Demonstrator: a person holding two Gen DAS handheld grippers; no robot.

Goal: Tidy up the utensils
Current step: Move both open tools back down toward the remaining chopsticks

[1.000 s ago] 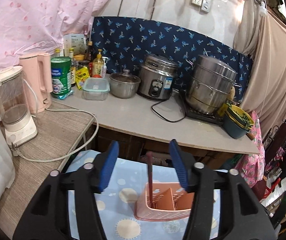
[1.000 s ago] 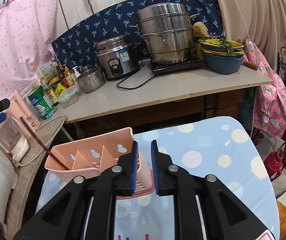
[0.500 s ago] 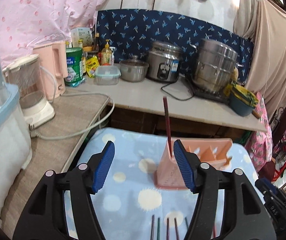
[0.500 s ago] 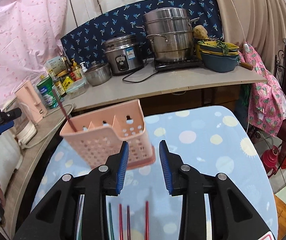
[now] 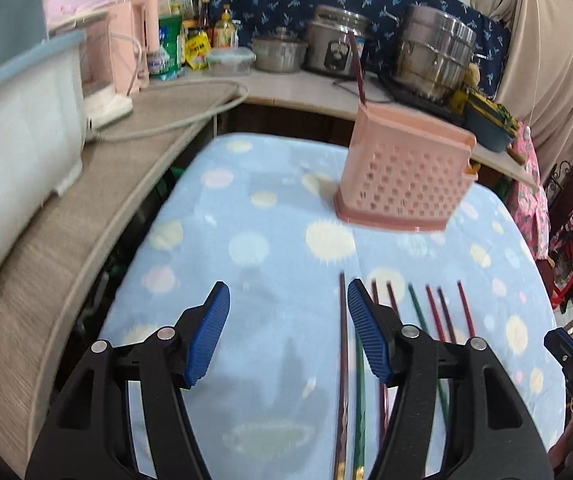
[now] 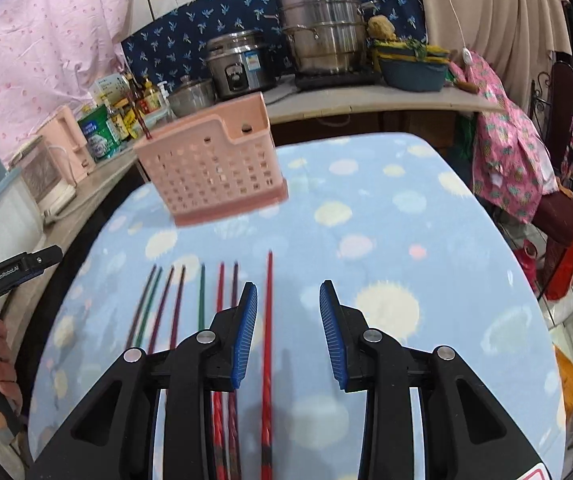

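Observation:
A pink perforated utensil holder (image 5: 404, 176) (image 6: 212, 164) stands on the blue spotted table, with one dark red chopstick (image 5: 356, 68) (image 6: 139, 120) upright in it. Several red, purple and green chopsticks (image 6: 202, 300) (image 5: 430, 312) lie side by side on the cloth in front of it. My left gripper (image 5: 288, 332) is open and empty, low over the leftmost dark chopstick (image 5: 342, 344). My right gripper (image 6: 288, 332) is open and empty, with the rightmost red chopstick (image 6: 268, 320) lying between its fingers below.
A counter behind holds a rice cooker (image 6: 238, 64), a steel steamer pot (image 6: 322, 36), bowls (image 6: 412, 66), bottles and a pink kettle (image 5: 142, 36). A side shelf on the left carries a blender (image 6: 44, 176) and a white tub (image 5: 18, 120). The table edge (image 6: 526, 280) drops off at right.
Both grippers have pulled back from the holder and dropped low over the row of chopsticks. The right gripper, nearly shut at the holder's wall before, has opened wide.

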